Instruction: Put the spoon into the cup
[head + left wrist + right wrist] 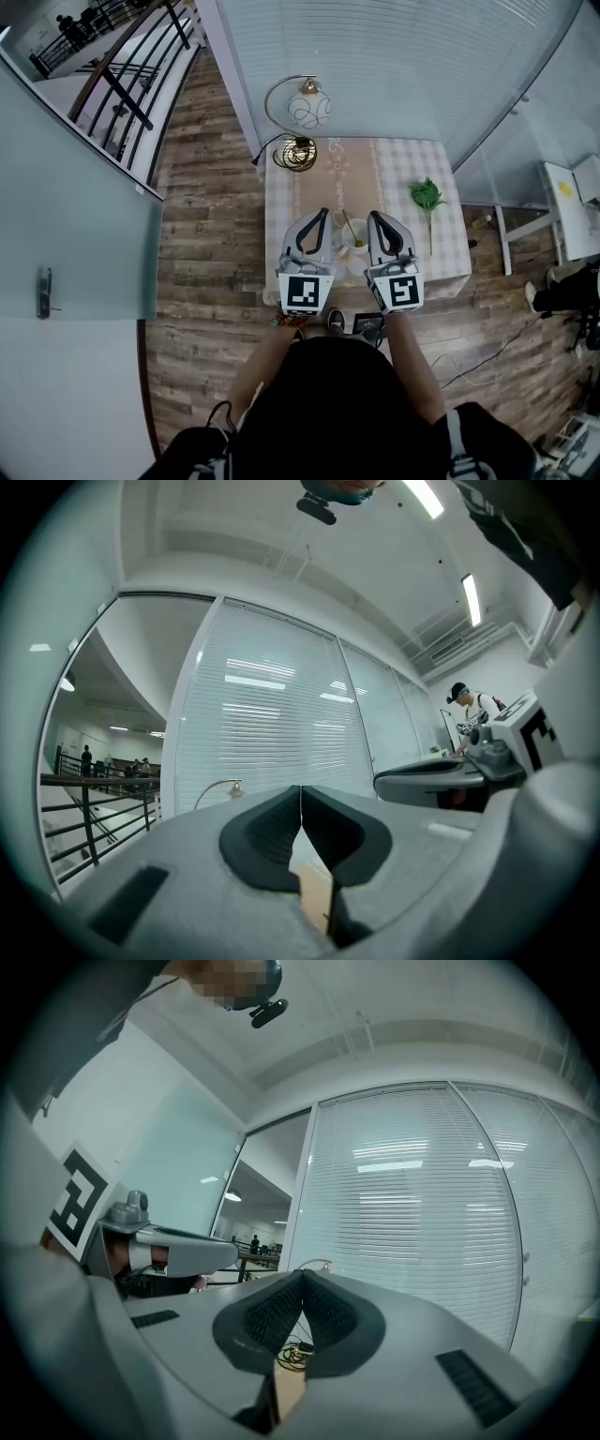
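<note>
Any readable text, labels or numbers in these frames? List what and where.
No words or numbers can be read in any view.
On the left gripper, the cube bears a black-and-white square marker: a pattern, not letters.
On the right gripper, the cube bears the same kind of marker, with no letters.

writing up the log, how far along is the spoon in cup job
Done, as far as the small head view shows: the spoon stands in the cup on the table, its handle sticking out. In hand: nothing. The left tool and right tool are both shut and empty, held on either side of the cup. Left: nothing that shows.
</note>
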Action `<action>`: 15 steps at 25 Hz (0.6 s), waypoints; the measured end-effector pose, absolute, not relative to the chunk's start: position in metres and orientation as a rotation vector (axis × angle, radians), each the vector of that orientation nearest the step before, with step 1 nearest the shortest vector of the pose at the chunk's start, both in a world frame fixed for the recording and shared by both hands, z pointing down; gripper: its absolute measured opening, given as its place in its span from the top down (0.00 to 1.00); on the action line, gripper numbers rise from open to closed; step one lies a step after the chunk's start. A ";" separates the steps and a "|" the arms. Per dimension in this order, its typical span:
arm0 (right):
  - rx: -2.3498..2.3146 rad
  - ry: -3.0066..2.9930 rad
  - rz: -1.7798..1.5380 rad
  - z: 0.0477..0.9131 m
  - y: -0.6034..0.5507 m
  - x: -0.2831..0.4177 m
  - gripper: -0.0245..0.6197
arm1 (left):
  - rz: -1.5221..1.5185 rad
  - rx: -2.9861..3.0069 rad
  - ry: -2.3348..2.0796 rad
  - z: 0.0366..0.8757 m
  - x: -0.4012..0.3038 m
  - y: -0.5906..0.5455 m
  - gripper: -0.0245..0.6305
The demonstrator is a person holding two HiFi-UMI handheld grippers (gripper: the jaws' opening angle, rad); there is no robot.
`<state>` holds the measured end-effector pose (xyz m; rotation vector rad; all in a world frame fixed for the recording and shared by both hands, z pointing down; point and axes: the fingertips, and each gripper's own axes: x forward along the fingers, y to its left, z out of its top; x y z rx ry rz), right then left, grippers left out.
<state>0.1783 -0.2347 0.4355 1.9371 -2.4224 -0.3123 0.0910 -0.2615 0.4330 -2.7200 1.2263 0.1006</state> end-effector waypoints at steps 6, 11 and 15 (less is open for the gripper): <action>1.940 -2.433 -0.283 0.446 -0.232 0.182 0.95 | 0.082 -2.727 1.224 0.438 0.093 -0.259 0.94; 1.942 -2.425 -0.265 0.451 -0.233 0.186 0.95 | 0.070 -2.723 1.232 0.441 0.093 -0.260 0.94; 1.941 -2.413 -0.232 0.453 -0.233 0.189 0.95 | 0.065 -2.719 1.237 0.441 0.094 -0.258 0.94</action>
